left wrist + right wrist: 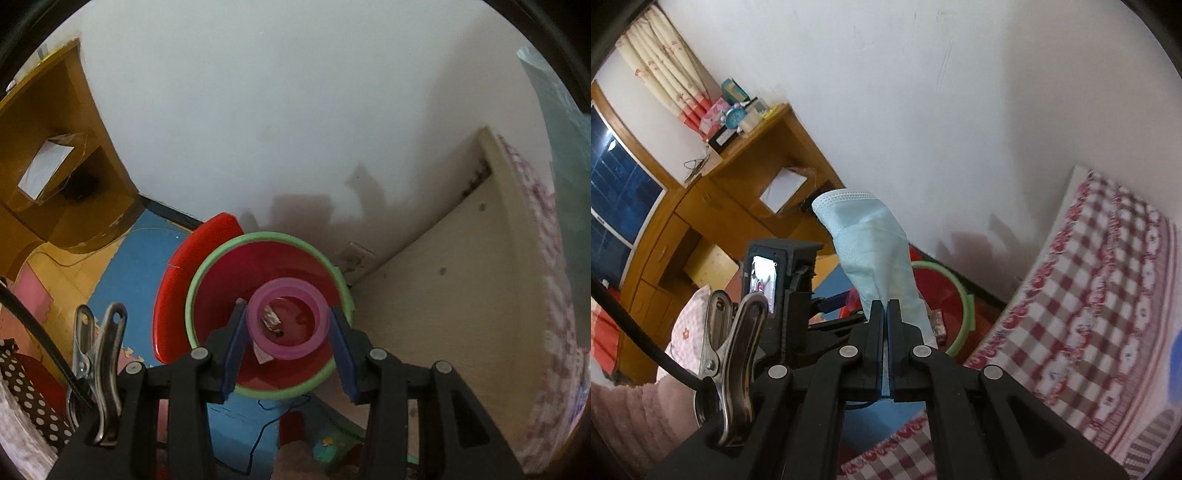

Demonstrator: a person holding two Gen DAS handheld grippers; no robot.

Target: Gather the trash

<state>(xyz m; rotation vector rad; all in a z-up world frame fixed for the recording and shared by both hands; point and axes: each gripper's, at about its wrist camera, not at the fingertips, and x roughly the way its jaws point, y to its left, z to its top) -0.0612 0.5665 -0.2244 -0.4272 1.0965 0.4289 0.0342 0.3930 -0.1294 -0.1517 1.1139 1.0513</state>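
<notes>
In the left wrist view my left gripper point(288, 325) is shut on a pink ring-shaped piece point(317, 314), held right above the red bin with a green rim point(218, 266). A crumpled wrapper point(270, 320) shows through the ring, inside the bin. The bin's red lid point(184, 273) stands open behind it. In the right wrist view my right gripper point(885, 310) is shut on a light blue face mask point(871, 251) that stands up from the fingers. The bin point(945, 295) lies beyond it, to the right, with the left gripper's body point(775, 288) to its left.
A bed with a red checked cover point(1089, 295) and a pale wooden side panel point(461, 277) stands right of the bin. A wooden desk point(713, 221) stands at left against the white wall. Blue floor mats point(129, 266) surround the bin.
</notes>
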